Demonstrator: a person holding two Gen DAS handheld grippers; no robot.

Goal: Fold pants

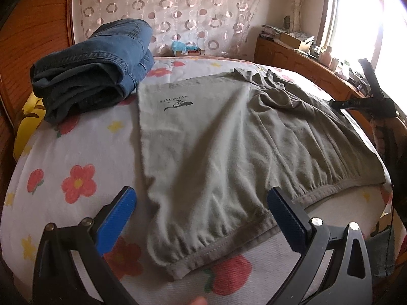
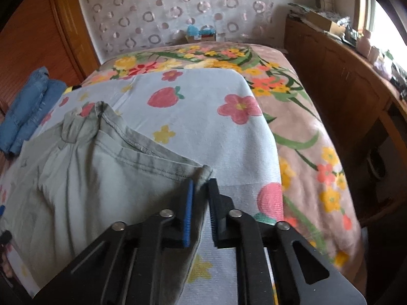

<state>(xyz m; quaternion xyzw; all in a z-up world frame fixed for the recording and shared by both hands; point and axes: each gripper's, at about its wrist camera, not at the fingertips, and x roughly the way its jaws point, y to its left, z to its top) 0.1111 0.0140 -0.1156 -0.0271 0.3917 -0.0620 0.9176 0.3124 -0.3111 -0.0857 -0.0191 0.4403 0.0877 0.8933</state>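
Grey-green pants [image 1: 223,137] lie flat on the flowered sheet [image 1: 84,152], the elastic waistband [image 1: 218,239] nearest my left gripper. A dark logo [image 1: 176,104] shows on the far left part. My left gripper [image 1: 201,203] is open just above the waistband, its blue pads on either side of it. In the right wrist view my right gripper [image 2: 201,185] is shut on the corner of the pants [image 2: 101,178] at the cloth's right edge. The right gripper also shows at the right edge of the left wrist view [image 1: 361,103].
Folded blue jeans [image 1: 94,68] are stacked at the bed's far left; they also show in the right wrist view [image 2: 28,111]. A wooden headboard [image 1: 33,35] and patterned curtain [image 1: 165,12] stand behind. A wooden cabinet [image 2: 343,94] with clutter runs along the right, under a window.
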